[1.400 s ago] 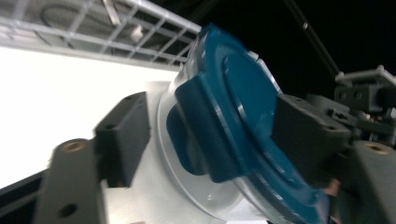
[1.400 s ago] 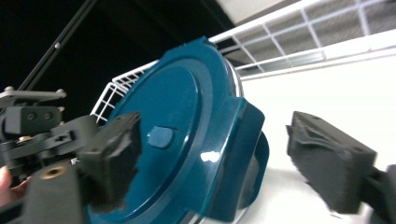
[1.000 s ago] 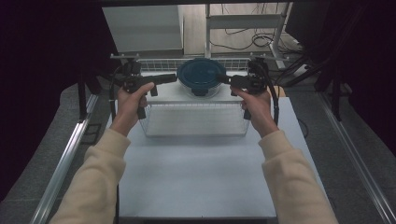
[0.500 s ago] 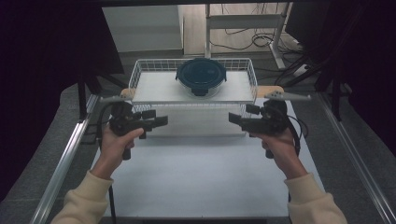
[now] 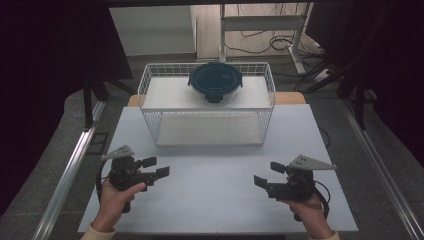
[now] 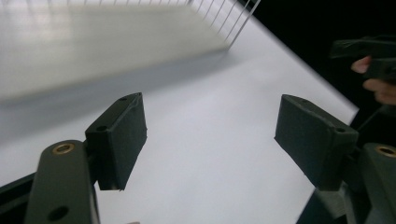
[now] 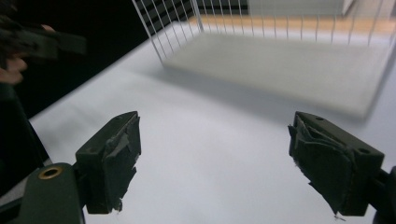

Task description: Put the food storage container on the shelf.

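Two bare tools [image 5: 156, 167] [image 5: 260, 182] — lidded bowl [image 5: 215, 80] overhead

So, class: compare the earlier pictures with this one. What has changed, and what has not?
Both hands have drawn back from the basket to the table's near edge. The left gripper and right gripper now sit low over it, jaws open, holding nothing; the right jaws have just been closing a little. The basket and the lidded bowl on its top stayed put.

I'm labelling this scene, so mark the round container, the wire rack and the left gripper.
round container [image 5: 215, 80], high view, middle of its dark blue lid.
wire rack [image 5: 206, 141], high view, its front lower rim.
left gripper [image 5: 155, 167], high view, midway between its open fingertips.
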`<state>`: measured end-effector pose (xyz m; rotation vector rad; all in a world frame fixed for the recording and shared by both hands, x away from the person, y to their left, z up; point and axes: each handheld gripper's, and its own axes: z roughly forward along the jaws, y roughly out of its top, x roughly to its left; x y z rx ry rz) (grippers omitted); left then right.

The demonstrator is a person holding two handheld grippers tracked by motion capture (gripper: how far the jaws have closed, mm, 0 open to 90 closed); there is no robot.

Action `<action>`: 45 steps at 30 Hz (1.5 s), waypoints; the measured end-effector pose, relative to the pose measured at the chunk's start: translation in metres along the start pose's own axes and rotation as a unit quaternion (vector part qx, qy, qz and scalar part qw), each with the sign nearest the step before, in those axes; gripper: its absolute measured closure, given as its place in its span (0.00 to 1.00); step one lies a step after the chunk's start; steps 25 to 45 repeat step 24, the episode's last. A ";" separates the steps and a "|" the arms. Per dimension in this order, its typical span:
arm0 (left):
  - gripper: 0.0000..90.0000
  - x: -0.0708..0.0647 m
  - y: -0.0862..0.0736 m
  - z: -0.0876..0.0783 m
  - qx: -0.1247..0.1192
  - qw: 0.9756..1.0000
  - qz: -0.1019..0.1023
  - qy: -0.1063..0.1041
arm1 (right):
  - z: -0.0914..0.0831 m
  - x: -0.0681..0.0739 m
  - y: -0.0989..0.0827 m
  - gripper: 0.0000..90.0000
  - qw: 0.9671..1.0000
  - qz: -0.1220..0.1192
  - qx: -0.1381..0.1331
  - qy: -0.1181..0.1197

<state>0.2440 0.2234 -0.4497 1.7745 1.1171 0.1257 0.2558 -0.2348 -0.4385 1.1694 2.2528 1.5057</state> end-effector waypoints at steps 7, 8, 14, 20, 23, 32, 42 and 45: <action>0.27 0.007 -0.042 0.012 0.034 0.999 -0.011 0.017 | 0.014 -0.012 -0.043 0.18 0.997 0.000 0.065 -0.039; 0.27 0.008 -0.044 0.014 0.039 0.999 -0.006 0.024 | 0.016 -0.014 -0.046 0.18 0.997 0.002 0.070 -0.039; 0.27 0.006 -0.045 0.016 0.035 0.999 0.017 0.033 | 0.019 -0.012 -0.047 0.18 0.996 -0.016 0.073 -0.046; 0.27 0.006 -0.047 0.019 0.040 0.998 0.022 0.038 | 0.016 -0.013 -0.046 0.18 0.997 -0.013 0.064 -0.050; 0.27 0.008 -0.047 0.019 0.039 0.998 0.020 0.041 | 0.015 -0.014 -0.045 0.18 0.997 -0.013 0.059 -0.053; 0.27 0.008 -0.047 0.019 0.038 0.998 0.020 0.043 | 0.015 -0.014 -0.045 0.18 0.997 -0.013 0.058 -0.054; 0.27 0.008 -0.047 0.019 0.038 0.998 0.020 0.043 | 0.015 -0.014 -0.045 0.18 0.997 -0.013 0.058 -0.054; 0.27 0.008 -0.047 0.019 0.038 0.998 0.020 0.043 | 0.015 -0.014 -0.045 0.18 0.997 -0.013 0.058 -0.054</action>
